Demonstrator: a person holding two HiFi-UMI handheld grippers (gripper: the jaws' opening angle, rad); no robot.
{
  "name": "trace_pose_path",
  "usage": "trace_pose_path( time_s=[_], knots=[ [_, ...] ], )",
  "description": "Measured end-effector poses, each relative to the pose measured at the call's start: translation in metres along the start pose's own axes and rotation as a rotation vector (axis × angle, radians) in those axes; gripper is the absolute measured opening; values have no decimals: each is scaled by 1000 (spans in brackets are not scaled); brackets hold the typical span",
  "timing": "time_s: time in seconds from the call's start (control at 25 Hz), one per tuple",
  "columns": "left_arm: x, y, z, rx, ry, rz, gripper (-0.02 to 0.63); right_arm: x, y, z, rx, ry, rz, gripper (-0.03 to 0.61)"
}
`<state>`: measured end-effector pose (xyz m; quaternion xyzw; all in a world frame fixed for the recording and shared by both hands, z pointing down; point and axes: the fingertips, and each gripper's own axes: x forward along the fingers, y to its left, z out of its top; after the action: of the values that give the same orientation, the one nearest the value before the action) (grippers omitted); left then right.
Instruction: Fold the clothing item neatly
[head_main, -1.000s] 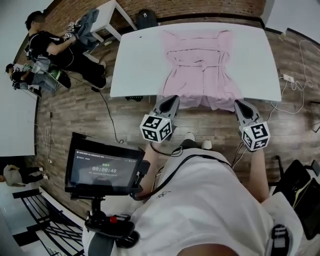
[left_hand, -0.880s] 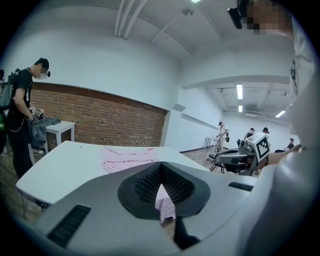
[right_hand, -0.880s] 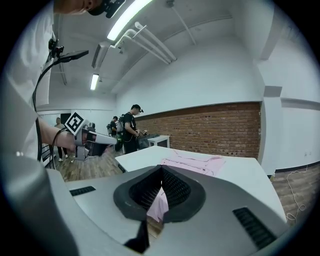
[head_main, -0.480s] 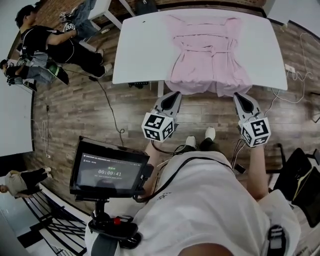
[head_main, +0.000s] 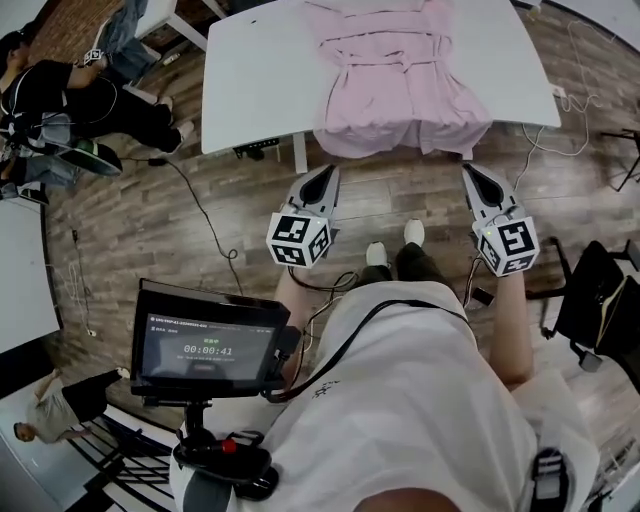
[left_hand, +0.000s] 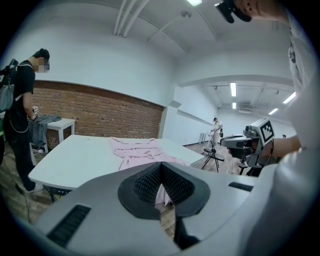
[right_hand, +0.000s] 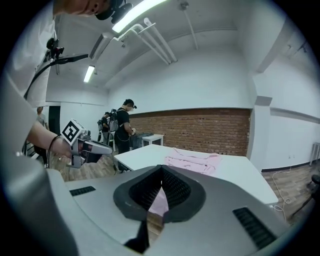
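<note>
A pink garment (head_main: 398, 80) lies spread flat on the white table (head_main: 255, 75), its hem hanging over the near edge. My left gripper (head_main: 328, 172) is shut and holds nothing. It hovers over the wooden floor just short of the hem's left end. My right gripper (head_main: 468, 170) is also shut and empty, just short of the hem's right end. The left gripper view looks past its closed jaws (left_hand: 161, 167) at the garment (left_hand: 135, 152) and the right gripper (left_hand: 240, 142). From the right gripper (right_hand: 161, 172) I see the garment (right_hand: 192, 161) and the left gripper (right_hand: 95, 147).
A monitor on a stand (head_main: 205, 345) is at my lower left. People in black (head_main: 60, 95) stand by a small white table (head_main: 150, 15) at the far left. Cables and a power strip (head_main: 560, 92) lie on the floor at right, near a black chair (head_main: 600, 300).
Both shut grippers have drawn back from the hem, which they overlapped a second ago; floor now shows between the tips and the table edge. The table sits higher in the head view.
</note>
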<state>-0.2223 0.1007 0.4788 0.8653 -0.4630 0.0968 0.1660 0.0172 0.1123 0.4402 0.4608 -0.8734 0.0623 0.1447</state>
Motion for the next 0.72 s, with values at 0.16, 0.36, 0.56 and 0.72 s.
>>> trace_pose_path(
  time_s=[0.16,0.36,0.56,0.72],
  knots=[
    [1,5,-10,-2,18,-7,3,-8,-7,-14,5,24,-37,5],
    [6,18,-17,-1,48,28,3,-12,-22,-23,18,41,-52,5],
    [25,43,-40,10,111,104,3,-6,-55,-47,-4,89,-51,4],
    [52,69,-75,39,200,139,5,9,-91,-90,-14,136,-47,5]
  ],
)
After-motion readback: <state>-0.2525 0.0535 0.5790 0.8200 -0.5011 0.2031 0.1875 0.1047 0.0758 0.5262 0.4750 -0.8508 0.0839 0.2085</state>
